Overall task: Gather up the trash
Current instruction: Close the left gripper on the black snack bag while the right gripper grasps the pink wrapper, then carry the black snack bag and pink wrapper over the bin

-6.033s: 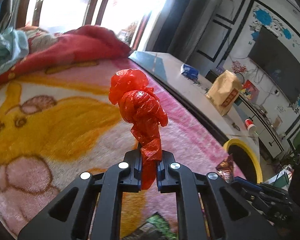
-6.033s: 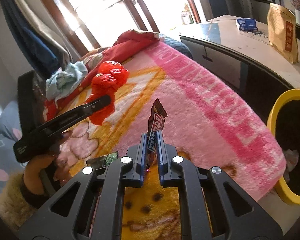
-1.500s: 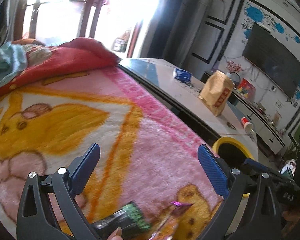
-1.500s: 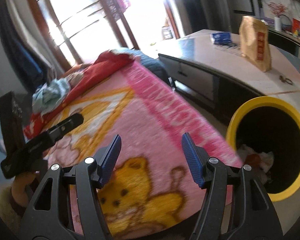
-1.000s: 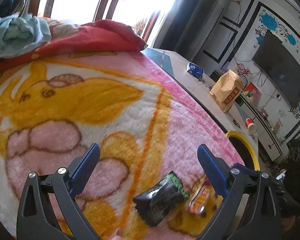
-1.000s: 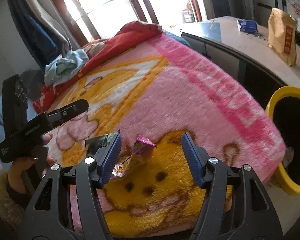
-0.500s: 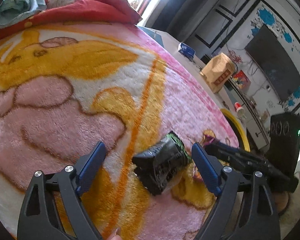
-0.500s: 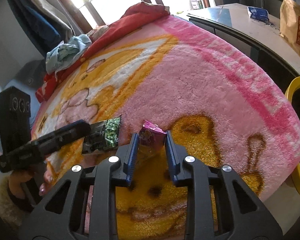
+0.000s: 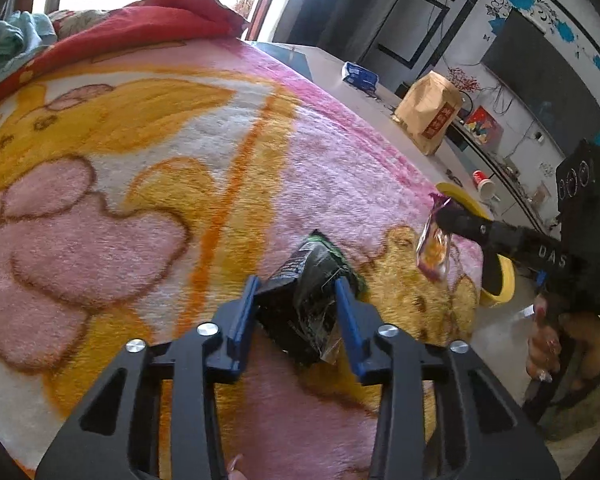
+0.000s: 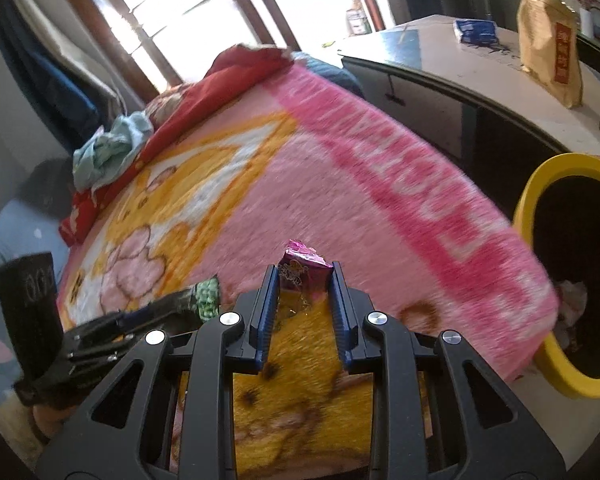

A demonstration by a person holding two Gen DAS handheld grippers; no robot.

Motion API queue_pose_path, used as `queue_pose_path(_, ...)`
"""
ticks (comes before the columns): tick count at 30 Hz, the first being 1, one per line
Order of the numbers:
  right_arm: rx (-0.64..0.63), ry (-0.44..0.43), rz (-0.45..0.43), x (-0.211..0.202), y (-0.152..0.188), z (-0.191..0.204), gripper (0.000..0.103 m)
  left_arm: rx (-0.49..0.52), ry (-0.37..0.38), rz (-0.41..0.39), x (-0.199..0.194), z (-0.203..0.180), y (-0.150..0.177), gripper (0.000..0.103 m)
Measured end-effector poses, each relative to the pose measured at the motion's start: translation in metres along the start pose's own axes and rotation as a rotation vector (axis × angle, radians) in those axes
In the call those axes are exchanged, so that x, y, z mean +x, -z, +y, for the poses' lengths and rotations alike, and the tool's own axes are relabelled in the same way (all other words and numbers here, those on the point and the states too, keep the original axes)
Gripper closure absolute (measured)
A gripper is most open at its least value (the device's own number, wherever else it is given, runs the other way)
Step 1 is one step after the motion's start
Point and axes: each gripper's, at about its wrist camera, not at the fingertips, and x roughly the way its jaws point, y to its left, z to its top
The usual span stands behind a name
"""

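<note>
Strong daylight pours in from the window (image 10: pixel 204 20) at the far end of the room, and its panes are blown out to pure white in both views. The pink blanket (image 9: pixel 148 168) is brightly and evenly lit, with only soft, shallow shadows under the things lying on it. The right wrist view shows motion blur, smearing the lettering on the blanket's border. Fisheye distortion bends the cabinet (image 10: pixel 480 80) edge and the wall into curves, and the corners of both frames fall off into black vignette. The yellow bin (image 10: pixel 540 216) has a dark, unreadable interior.
</note>
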Motion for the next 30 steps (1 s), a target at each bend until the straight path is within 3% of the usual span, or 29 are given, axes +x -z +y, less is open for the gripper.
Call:
queue_pose_path(6,0.042,0.031,-0.049,-0.017,-0.012,-0.021,0.084,0.048,0.048,0.006,0.01,-0.024,-0.007,0.081)
queue_pose_path(30,0.214,0.223,-0.256,-0.093,-0.035,-0.118,0.084,0.236,0.212,-0.054,0.028,-0.137,-0.044,0.081)
